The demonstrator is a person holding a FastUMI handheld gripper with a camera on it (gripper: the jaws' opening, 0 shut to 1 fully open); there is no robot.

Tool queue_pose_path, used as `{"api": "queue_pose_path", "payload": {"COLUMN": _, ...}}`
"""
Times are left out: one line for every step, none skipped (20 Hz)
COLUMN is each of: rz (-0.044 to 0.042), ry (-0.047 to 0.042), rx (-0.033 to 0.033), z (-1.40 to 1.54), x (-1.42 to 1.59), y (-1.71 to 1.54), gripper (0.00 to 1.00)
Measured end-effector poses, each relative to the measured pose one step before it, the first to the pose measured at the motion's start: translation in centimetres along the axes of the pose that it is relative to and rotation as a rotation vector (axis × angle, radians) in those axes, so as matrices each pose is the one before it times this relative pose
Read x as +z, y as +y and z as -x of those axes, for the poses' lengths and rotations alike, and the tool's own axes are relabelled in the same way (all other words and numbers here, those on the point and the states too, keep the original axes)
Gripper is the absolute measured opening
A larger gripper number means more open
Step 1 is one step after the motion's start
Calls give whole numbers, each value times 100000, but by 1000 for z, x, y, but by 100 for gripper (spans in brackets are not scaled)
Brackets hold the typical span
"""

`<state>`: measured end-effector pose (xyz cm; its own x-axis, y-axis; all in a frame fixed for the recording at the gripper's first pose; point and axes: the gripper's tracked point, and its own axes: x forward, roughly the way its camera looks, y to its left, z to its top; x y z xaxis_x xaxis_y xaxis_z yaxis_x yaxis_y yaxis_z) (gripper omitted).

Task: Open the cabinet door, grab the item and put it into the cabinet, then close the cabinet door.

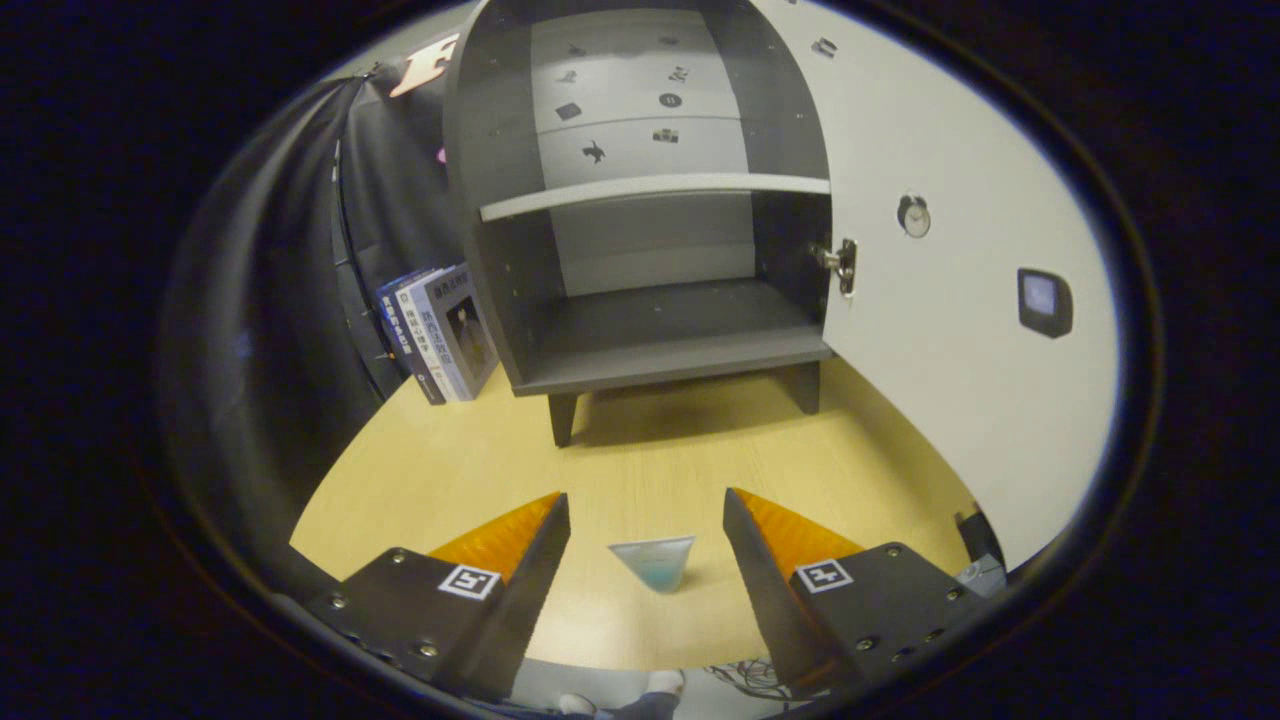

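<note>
A small grey cabinet (640,330) stands on short legs on the wooden table (640,460), beyond my fingers. Its white door (950,300) is swung wide to the right, with a metal hinge (842,265) at its inner edge. One shelf (650,192) splits the inside, and both compartments are bare. A small pale blue-white tube-like item (655,562) lies on the table between my fingers, touching neither. My gripper (646,500) is open and hovers low over the near part of the table.
Several books (440,335) lean against the cabinet's left side. Black cloth (280,330) walls in the left. A small clock sticker (913,216) and a dark square (1044,302) sit on the door face. The table's near edge lies just under my fingers.
</note>
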<state>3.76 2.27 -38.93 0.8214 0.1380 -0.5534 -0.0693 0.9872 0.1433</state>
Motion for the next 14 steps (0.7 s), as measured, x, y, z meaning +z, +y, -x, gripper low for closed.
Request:
{"api": "queue_pose_path", "payload": {"rz": -249, "ry": 1005, "rx": -204, "z": -709, "x": -716, "y": -136, "gripper": 92}}
{"api": "queue_pose_path", "payload": {"rz": 401, "ry": 1171, "rx": -227, "z": -746, "x": -744, "y": -80, "gripper": 92}}
{"api": "queue_pose_path", "payload": {"rz": 506, "ry": 1117, "rx": -775, "z": -632, "x": -701, "y": -154, "gripper": 92}}
{"api": "queue_pose_path", "payload": {"rz": 447, "ry": 945, "rx": 7, "z": -447, "x": -701, "y": -3, "gripper": 92}}
{"api": "queue_pose_path", "payload": {"rz": 8, "ry": 1039, "rx": -87, "z": -487, "x": -492, "y": 18, "gripper": 91}}
{"api": "queue_pose_path", "payload": {"rz": 39, "ry": 267, "rx": 12, "z": -369, "x": -439, "y": -81, "gripper": 91}}
{"api": "queue_pose_path", "payload": {"rz": 89, "ry": -648, "rx": -129, "z": -236, "x": -32, "y": 30, "gripper": 90}}
{"api": "queue_pose_path", "payload": {"rz": 470, "ry": -17, "rx": -887, "z": -359, "x": -259, "y": -234, "gripper": 85}}
{"api": "queue_pose_path", "payload": {"rz": 891, "ry": -231, "rx": -387, "z": -285, "x": -78, "y": -120, "gripper": 83}}
{"api": "queue_pose_path", "payload": {"rz": 475, "ry": -900, "rx": -1288, "z": -161, "x": -48, "y": -266, "gripper": 81}}
{"api": "queue_pose_path", "payload": {"rz": -135, "ry": -169, "rx": 824, "z": 53, "x": 22, "y": 78, "gripper": 67}}
{"api": "queue_pose_path", "payload": {"rz": 405, "ry": -1089, "rx": 459, "z": -42, "x": -2, "y": 216, "gripper": 65}}
{"api": "queue_pose_path", "payload": {"rz": 808, "ry": 697, "rx": 241, "z": 0, "x": 6, "y": -5, "gripper": 56}}
{"api": "queue_pose_path", "payload": {"rz": 493, "ry": -72, "rx": 495, "z": -106, "x": -1, "y": 3, "gripper": 56}}
